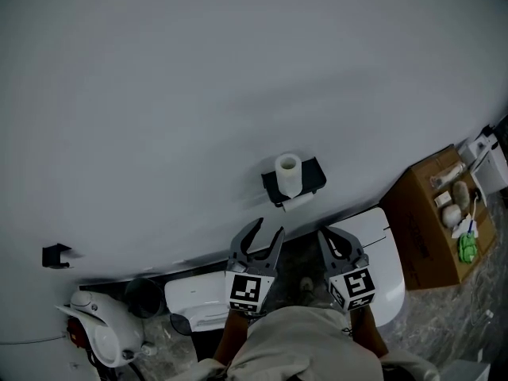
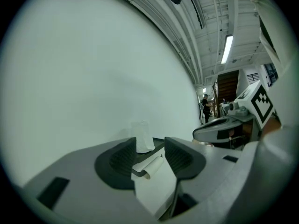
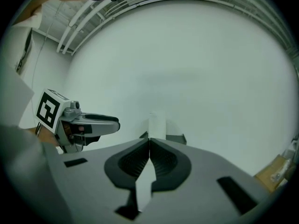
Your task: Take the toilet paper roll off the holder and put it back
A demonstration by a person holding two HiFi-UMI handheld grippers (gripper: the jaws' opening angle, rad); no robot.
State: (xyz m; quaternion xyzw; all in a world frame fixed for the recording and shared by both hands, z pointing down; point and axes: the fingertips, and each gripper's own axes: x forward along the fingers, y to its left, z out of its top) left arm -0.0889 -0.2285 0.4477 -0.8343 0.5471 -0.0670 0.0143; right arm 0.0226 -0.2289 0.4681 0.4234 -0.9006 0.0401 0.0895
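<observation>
A white toilet paper roll [image 1: 288,173] stands upright on a black holder [image 1: 312,179] fixed to the pale wall, with a loose sheet [image 1: 298,202] hanging below it. Both grippers hover below the holder, apart from it. My left gripper [image 1: 268,227] has its jaws spread with nothing between them; its own view shows the roll [image 2: 142,136] ahead through the gap [image 2: 150,146]. My right gripper [image 1: 335,236] is to the right, jaws pressed together and empty. The right gripper view [image 3: 149,143] shows the roll [image 3: 157,125] straight ahead above the jaw tips.
A white toilet [image 1: 379,248] sits under the right gripper. A cardboard box [image 1: 425,232] of small items stands at the right. A black bin [image 1: 144,296], a white container [image 1: 197,298] and a white-and-red appliance [image 1: 99,328] lie lower left. A black wall hook [image 1: 55,255] is far left.
</observation>
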